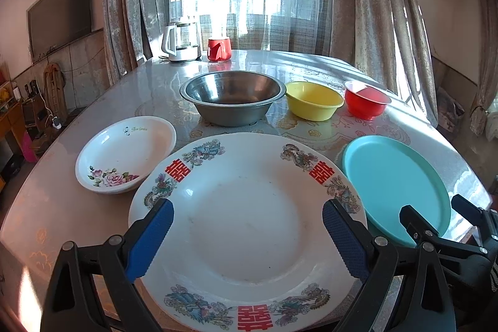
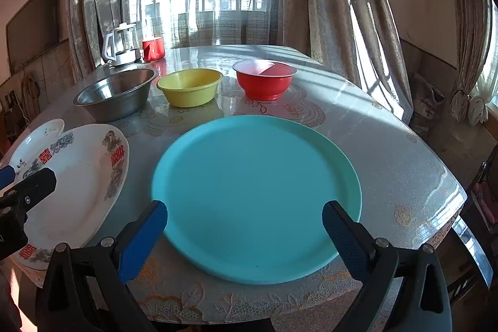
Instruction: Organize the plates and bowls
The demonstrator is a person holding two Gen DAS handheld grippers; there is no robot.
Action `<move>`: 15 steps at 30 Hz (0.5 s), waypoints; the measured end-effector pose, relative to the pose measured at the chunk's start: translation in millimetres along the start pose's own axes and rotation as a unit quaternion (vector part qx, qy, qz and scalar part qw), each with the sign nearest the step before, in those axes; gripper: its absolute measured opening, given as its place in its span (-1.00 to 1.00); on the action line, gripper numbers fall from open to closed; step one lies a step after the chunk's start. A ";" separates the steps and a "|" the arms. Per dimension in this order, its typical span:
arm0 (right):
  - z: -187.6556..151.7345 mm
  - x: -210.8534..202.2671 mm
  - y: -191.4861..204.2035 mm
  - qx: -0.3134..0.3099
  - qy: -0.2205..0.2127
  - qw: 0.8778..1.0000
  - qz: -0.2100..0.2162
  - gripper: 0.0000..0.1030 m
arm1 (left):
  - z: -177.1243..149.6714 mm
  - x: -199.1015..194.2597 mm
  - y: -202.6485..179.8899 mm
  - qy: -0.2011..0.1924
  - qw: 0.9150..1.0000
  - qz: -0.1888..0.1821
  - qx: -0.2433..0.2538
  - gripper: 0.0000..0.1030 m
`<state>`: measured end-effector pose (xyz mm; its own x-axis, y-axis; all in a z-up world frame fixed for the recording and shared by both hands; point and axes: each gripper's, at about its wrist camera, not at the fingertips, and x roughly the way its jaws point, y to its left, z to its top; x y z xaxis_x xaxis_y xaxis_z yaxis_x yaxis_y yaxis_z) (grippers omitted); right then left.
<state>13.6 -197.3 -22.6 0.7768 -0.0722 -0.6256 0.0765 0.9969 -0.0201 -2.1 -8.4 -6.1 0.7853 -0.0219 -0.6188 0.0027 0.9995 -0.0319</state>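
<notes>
My left gripper (image 1: 247, 218) is open above a large white plate with red characters (image 1: 246, 226), which also shows in the right wrist view (image 2: 74, 176). My right gripper (image 2: 244, 218) is open above a teal plate (image 2: 255, 195), also seen in the left wrist view (image 1: 395, 182). A white floral dish (image 1: 124, 154) lies left of the big plate. Behind stand a steel bowl (image 1: 233, 98), a yellow bowl (image 1: 314, 100) and a red bowl (image 1: 367, 100). In the right wrist view these are the steel bowl (image 2: 116, 95), yellow bowl (image 2: 190, 91) and red bowl (image 2: 264, 80).
A white kettle (image 1: 182, 44) and a red cup (image 1: 219, 49) stand at the table's far edge by the curtained window. The patterned table (image 2: 389, 151) ends close on the right. A TV (image 1: 60, 14) hangs on the left wall.
</notes>
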 end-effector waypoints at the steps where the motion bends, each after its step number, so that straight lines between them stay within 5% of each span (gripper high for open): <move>1: 0.1 -0.6 0.4 -0.002 -0.001 1.000 -0.002 0.96 | -0.1 0.2 -0.6 0.001 1.000 0.000 0.000 0.89; 15: 0.5 -2.9 1.6 -0.010 -0.004 1.000 -0.001 0.96 | -1.3 1.8 -3.8 0.004 1.000 0.000 0.002 0.89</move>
<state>11.8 -195.5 -20.4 0.7819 -0.0752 -0.6188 0.0658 0.9971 -0.0380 -1.5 -12.2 -8.1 0.7799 -0.0220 -0.6256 0.0057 0.9996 -0.0281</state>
